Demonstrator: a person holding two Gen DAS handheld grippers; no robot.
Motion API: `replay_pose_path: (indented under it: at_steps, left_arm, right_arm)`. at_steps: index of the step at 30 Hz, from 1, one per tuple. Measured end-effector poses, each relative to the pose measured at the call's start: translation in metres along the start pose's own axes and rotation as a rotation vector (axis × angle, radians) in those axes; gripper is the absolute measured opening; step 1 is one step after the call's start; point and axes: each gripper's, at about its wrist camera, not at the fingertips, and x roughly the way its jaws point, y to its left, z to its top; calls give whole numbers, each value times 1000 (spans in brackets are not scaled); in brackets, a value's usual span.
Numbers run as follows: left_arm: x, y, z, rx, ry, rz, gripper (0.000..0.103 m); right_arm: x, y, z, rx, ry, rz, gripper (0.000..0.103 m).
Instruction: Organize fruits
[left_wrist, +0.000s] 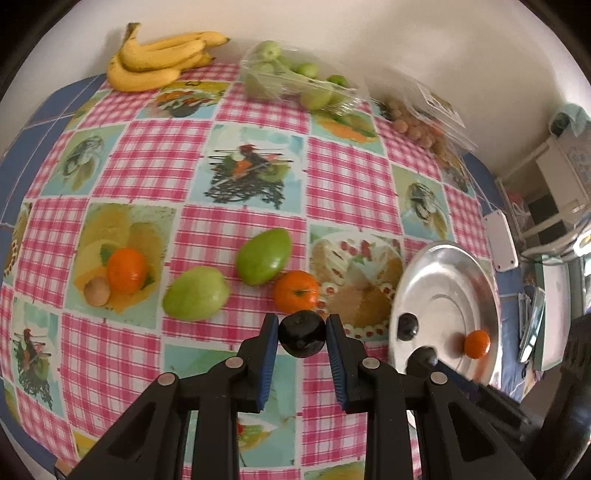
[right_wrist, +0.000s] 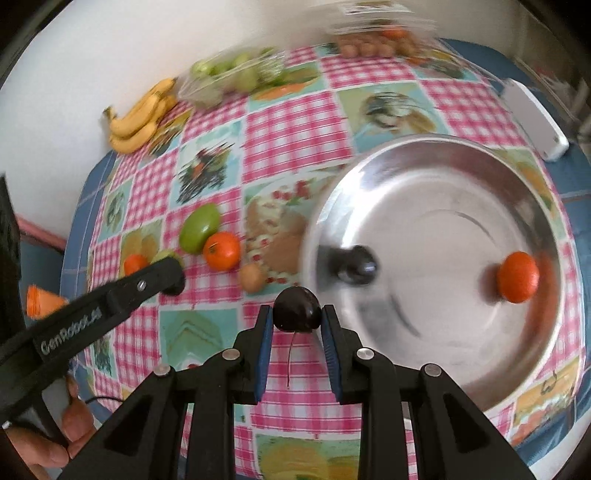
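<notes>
Beside the metal plate (left_wrist: 448, 266), mandarins (left_wrist: 295, 290) flank green fruits (left_wrist: 263, 256).

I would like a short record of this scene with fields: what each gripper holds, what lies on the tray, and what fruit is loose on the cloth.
left gripper: shut on a dark round fruit
right gripper: shut on a dark fruit with a stem
metal tray: one tangerine and one dark fruit
loose on the tablecloth: two green fruits, two tangerines, one small brown fruit
back edge: bananas, two clear packs of fruit
</notes>
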Motion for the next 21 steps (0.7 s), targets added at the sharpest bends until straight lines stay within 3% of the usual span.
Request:
replay_pose_path:
  at_steps: [9,13,21]
  left_arm:
    - [13,-70,-21,189,43,-21,28]
    - [20,-100,-35,271,65,-23,28]
    - [25,-124,-47,338,75,-16,28]
  right_arm:
    - [-17,-69,1,169,-32,-98,27]
    - [-23,-90,1,216,-42,-93,27]
    - [-35,-110,-4,252,-52,-104,28]
